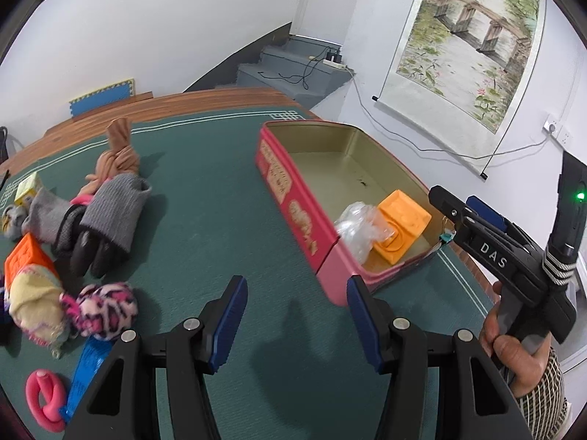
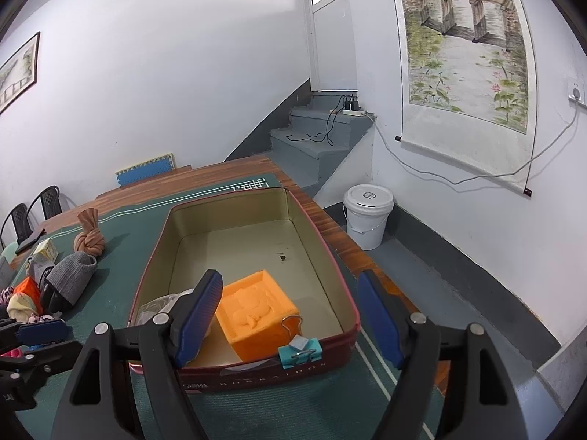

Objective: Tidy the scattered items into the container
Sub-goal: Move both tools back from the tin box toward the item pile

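Green mat (image 2: 121,253): tin (image 2: 332,256) below right gripper (image 2: 290,315)

Two orange blocks (image 1: 401,227) (image 1: 25,256), one tin (image 1: 293,198), one binder clip (image 2: 300,351)

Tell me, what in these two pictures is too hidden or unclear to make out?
- Crumpled clear plastic in the tin: right wrist view, mostly behind the right tool's finger.
- Tin's side lettering: left wrist view, blurred.
- Blue strip: left wrist view, lower end hidden by the left tool.
- Pile of socks and gloves: right wrist view, small, cut by the left edge.
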